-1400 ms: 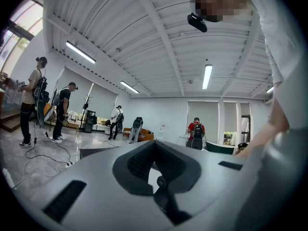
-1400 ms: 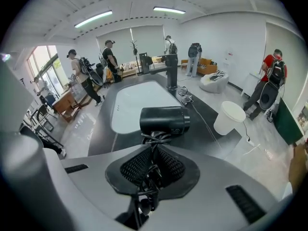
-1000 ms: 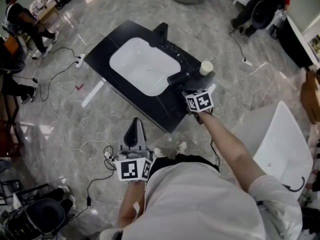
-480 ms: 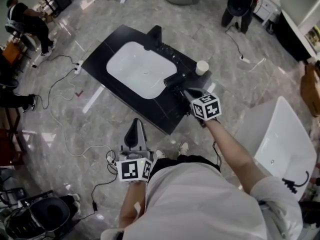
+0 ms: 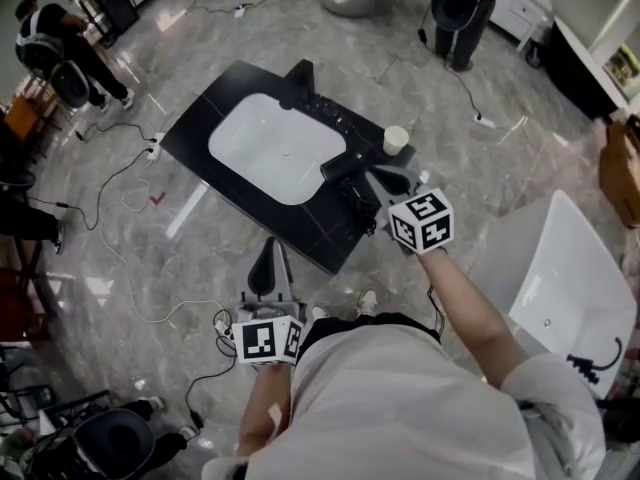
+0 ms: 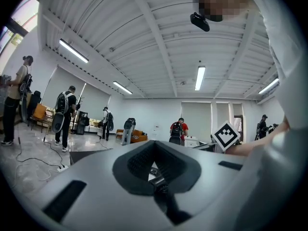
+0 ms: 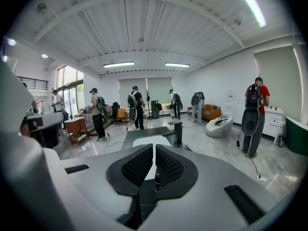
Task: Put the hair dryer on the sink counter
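The black hair dryer [image 5: 341, 166] lies on the right end of the black sink counter [image 5: 205, 118], beside the white basin [image 5: 275, 148]. My right gripper [image 5: 386, 179] hangs above and just right of the dryer, apart from it, shut with nothing between its jaws. In the right gripper view the right gripper [image 7: 154, 151] points over the counter [image 7: 130, 136] toward the faucet [image 7: 177, 132]; the dryer is hidden there. My left gripper [image 5: 268, 265] is held low near my waist over the floor, shut and empty; in its own view the left gripper [image 6: 154, 148] faces the room.
A paper cup [image 5: 396, 140] stands on the counter just behind the dryer, and a black faucet [image 5: 300, 72] is at the far edge. A white chair [image 5: 560, 278] is at my right. Cables [image 5: 130, 268] trail on the floor at the left. Several people stand around the room.
My right gripper has risen off the counter and drawn back toward me, away from the hair dryer, which stays lying there. The left gripper has kept still.
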The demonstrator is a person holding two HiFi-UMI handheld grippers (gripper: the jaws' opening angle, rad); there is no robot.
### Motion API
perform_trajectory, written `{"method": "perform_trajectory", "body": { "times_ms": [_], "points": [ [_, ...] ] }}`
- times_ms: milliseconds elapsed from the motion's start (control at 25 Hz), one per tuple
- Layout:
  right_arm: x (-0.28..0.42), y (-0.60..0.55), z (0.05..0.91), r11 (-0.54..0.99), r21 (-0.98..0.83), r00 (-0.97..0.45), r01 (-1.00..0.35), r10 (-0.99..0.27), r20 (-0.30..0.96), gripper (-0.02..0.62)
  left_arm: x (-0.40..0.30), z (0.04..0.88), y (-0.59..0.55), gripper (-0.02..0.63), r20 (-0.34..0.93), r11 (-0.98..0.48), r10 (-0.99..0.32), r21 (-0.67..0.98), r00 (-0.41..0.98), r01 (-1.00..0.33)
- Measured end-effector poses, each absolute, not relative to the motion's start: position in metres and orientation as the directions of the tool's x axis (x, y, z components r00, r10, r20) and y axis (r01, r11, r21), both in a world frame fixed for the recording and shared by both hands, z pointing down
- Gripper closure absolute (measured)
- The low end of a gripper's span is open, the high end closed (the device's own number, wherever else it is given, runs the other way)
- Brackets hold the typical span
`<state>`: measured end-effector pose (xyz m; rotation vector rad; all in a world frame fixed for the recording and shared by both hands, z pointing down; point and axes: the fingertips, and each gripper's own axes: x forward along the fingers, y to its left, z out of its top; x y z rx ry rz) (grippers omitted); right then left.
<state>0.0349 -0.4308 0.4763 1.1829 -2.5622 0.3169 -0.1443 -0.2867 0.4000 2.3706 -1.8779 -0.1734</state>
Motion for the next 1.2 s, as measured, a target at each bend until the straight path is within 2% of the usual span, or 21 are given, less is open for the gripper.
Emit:
{"method": "perform_trajectory", "body": {
  "times_ms": [520, 1200],
  "points": [
    [0.055, -0.409, 0.397, 0.653, 0.032, -0.642, -0.756, -0.751, 0.157, 0.549, -0.138, 0.384, -0.285, 0.606, -0.043, -0.214, -0.977, 0.121, 0.211, -0.969],
    [0.076, -0.355, 0.329, 0.659, 0.078, -0.663, -0.748, -0.746, -0.065, 0.549, -0.130, 0.369, -0.282, 0.606, -0.066, -0.217, -0.975, 0.096, 0.211, -0.971]
  ]
}}
